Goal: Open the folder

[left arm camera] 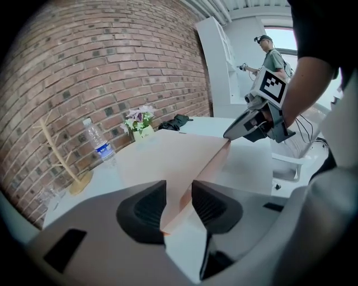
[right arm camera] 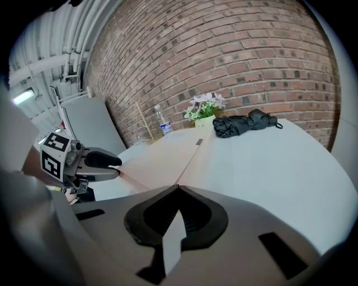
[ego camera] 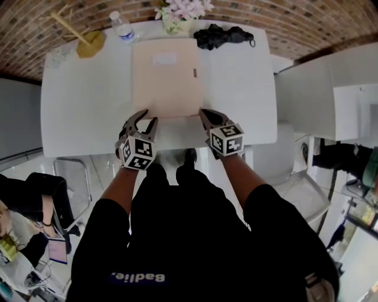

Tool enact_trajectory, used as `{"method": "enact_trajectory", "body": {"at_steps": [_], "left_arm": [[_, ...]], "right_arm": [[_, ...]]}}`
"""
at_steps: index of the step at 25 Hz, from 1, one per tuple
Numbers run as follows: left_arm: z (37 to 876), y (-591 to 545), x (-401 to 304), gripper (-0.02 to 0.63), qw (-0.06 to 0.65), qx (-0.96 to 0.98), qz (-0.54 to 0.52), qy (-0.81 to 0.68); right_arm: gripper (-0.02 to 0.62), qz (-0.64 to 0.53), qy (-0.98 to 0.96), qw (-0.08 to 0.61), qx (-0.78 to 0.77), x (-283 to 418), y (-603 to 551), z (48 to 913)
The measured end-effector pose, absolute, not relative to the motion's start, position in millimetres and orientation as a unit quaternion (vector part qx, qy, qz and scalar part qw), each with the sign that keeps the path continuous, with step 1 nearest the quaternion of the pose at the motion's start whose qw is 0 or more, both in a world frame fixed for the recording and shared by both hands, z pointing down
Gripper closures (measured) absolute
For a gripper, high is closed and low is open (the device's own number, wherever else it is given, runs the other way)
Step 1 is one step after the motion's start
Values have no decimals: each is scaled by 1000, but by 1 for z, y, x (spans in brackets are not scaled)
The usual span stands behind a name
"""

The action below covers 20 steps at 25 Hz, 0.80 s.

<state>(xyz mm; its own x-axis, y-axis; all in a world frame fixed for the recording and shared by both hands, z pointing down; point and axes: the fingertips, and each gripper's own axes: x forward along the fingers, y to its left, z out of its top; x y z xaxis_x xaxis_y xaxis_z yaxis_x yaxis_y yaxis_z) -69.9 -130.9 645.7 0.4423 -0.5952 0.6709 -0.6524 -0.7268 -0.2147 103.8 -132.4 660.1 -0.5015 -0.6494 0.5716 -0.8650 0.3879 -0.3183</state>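
White table [ego camera: 88,100] set against a brick wall [ego camera: 283,17], seen from above by a standing person. The folder [ego camera: 167,82], pale peach, lies at the middle of the table. Its long axis runs from the person's side of the table toward the wall, so the short near edge faces the person. A white label [ego camera: 165,58] sits toward the far end of the folder, and a small dark tab [ego camera: 194,72] marks its right long edge.

Both tools meet the folder at its near edge, one at each corner, and both point obliquely down toward the wall. The left gripper [ego camera: 150,115] stands at the near left corner. Its jaws are apart, and the corner passes between the two pads [left arm camera: 148,209] without being visibly clamped. The right gripper [ego camera: 202,112] stands at the near right corner. Its jaws are closed, with the tips meeting on that corner. In the left gripper view the near edge shows as a ridge running from one tool to the other, with a darker peach face below it on the person's side. The rest of the folder extends away from both tools.

Other things, placed from the folder:
- Flowers [ego camera: 180,15] stand just beyond the far edge.
- A bottle [ego camera: 123,28] stands off the far left corner.
- A wooden stand [ego camera: 82,35] is further left of the bottle.
- A black umbrella [ego camera: 223,36] lies off the far right corner.

None of these touches the folder.
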Motion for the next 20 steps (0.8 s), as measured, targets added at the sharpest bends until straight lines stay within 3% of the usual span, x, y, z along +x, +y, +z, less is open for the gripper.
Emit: {"method": "enact_trajectory", "body": {"at_steps": [15,20], "left_arm": [[615,-139,-97,514,122,838,251,-468],[620,-139,-99,517,118,836,264,-466]], "right_arm": [[568,291,-815,198,460,101,-134,665],[568,287,-819,205,454,98,-135,664]]}}
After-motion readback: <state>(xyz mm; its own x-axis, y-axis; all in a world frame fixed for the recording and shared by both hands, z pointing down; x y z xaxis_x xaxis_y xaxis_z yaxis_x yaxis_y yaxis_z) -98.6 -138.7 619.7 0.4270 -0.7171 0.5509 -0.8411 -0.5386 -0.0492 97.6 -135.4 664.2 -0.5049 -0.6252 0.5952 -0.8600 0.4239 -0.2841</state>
